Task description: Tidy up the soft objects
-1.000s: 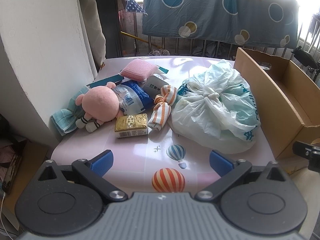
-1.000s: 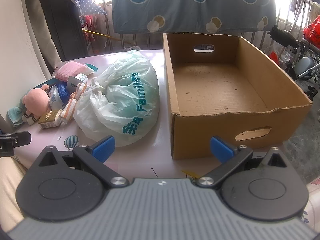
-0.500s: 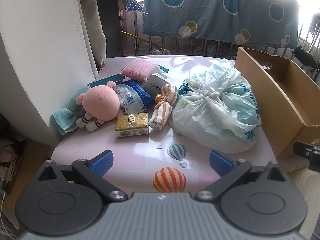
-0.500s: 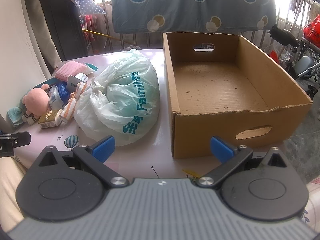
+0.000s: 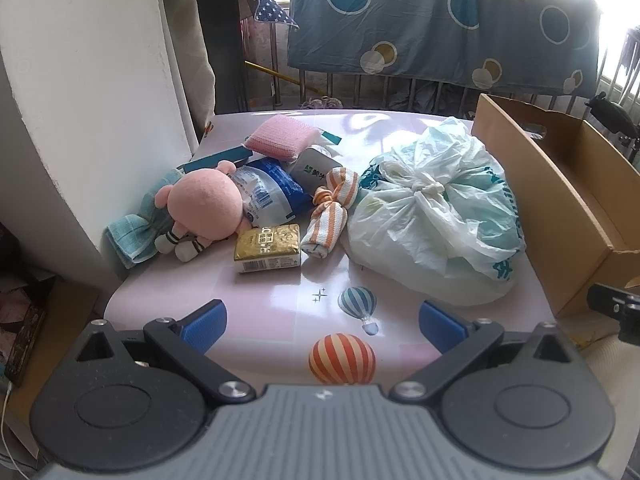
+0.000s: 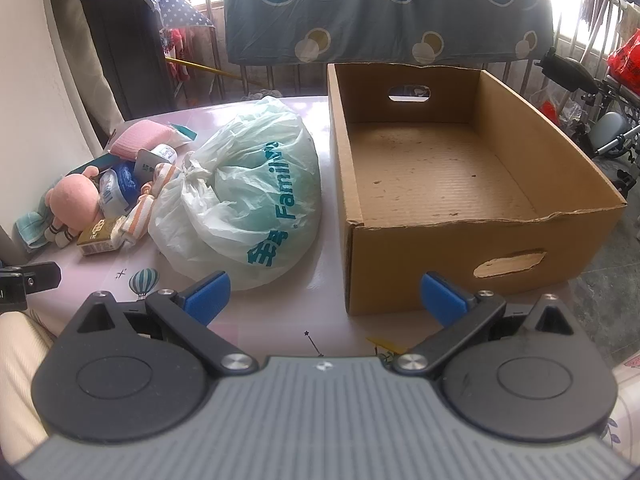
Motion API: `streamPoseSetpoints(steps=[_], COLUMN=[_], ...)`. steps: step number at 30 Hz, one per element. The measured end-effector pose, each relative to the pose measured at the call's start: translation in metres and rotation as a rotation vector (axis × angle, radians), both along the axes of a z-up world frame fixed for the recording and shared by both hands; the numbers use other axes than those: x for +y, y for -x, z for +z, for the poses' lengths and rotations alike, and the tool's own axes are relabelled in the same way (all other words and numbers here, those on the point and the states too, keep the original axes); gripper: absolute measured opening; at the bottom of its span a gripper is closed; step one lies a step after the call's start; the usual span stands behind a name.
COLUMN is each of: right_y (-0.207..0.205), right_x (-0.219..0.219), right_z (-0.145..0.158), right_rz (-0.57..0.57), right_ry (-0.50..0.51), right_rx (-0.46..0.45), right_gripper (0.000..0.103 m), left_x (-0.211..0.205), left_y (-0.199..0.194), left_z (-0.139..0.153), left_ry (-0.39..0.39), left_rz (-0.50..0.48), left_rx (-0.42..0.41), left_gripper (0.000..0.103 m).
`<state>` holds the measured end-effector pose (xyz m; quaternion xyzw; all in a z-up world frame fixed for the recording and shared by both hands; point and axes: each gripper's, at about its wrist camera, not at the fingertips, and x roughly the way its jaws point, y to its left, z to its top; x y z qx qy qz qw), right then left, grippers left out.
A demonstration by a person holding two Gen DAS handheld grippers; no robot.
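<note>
Bare table (image 5: 272,304) ahead, tied bag (image 6: 248,188) beside open box (image 6: 436,184)

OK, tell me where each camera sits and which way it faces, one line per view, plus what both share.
Left wrist: rides the left gripper at the table's near edge, facing the pile with the pink plush and gold pack; its blue fingers show, spread.
Right wrist: rides the right gripper, facing the empty cardboard box; its spread fingers and a beige sleeve show.
Shared: the tied plastic bag, plush, box and hanging blue sheet.
</note>
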<state>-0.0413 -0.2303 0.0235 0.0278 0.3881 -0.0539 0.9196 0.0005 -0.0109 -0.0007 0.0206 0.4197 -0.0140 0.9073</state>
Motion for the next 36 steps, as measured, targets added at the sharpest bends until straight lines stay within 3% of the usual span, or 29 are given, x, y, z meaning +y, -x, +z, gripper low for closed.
streamPoseSetpoints(steps=[14, 22, 26, 29, 33, 36], right_y=[0.003, -0.026, -0.076, -0.134, -0.234, -0.307], right_x=[0.003, 0.019, 0.025, 0.031, 0.045, 0.052], right_z=[-0.001, 0.037, 0.069, 0.078, 0.058, 0.025], right_rz=[0.012, 0.116, 0.225, 0.303, 0.369, 0.317], right_ry=[-0.034, -0.055, -0.163, -0.271, -0.461, -0.618], right_rx=[-0.014, -0.148, -0.206, -0.180, -0.047, 0.103], right_gripper=[0.102, 0.102, 0.102, 0.102, 0.101, 0.093], left_x=[0.008, 0.046, 0.059, 0.065, 0.063, 0.060], left_y=[0.001, -0.018, -0.050, -0.084, -0.143, -0.192], left_z=[-0.002, 0.016, 0.035, 0.045, 0.039, 0.018], left_ry=[0.009, 0.074, 0.062, 0.037, -0.035, -0.103], left_rz=[0.021, 0.015, -0.007, -0.001, 0.056, 0.144], left_rx=[-0.004, -0.076, -0.139, -0.180, -0.204, -0.163], left_gripper=[0.103, 0.103, 0.103, 0.103, 0.099, 0.085])
